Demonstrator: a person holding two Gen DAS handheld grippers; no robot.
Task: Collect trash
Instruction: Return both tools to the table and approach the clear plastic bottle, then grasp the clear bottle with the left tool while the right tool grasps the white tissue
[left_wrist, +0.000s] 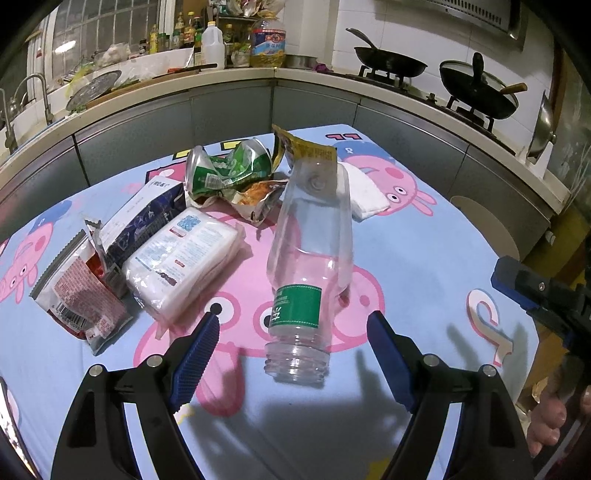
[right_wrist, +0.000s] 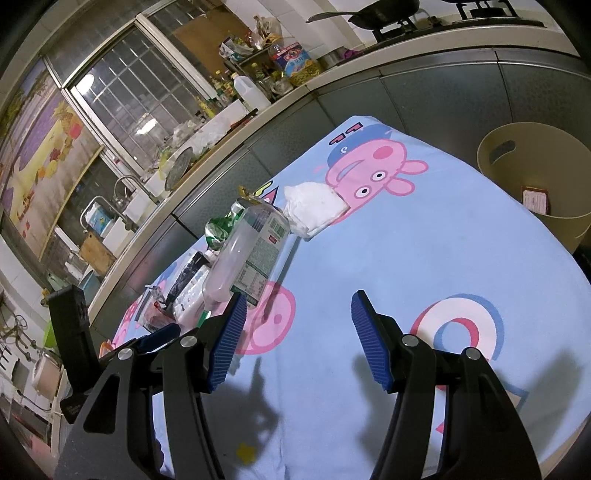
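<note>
1. Left tongs (left_wrist: 291, 328), bottom of left view: jaws wide apart, nothing gripped; bottle (left_wrist: 310, 258) neck lies between the tips w/o touching the pads.
2. Right tongs (right_wrist: 297, 317), bottom of right view: jaws partly apart, empty, over bare desk (right_wrist: 424, 258) cloth.
3. Bottle: clear, capless, on its side, frame centre, mouth toward cam.
4. Left of it: tissue pack (left_wrist: 184, 258), snack bag (left_wrist: 77, 295) at far left.
5. Further back, upper centre: crushed green can (left_wrist: 225, 170), wrappers (left_wrist: 258, 199), white napkin (left_wrist: 365, 195).
6. Bin (right_wrist: 535, 188), right edge of right view, off the desk.
</note>
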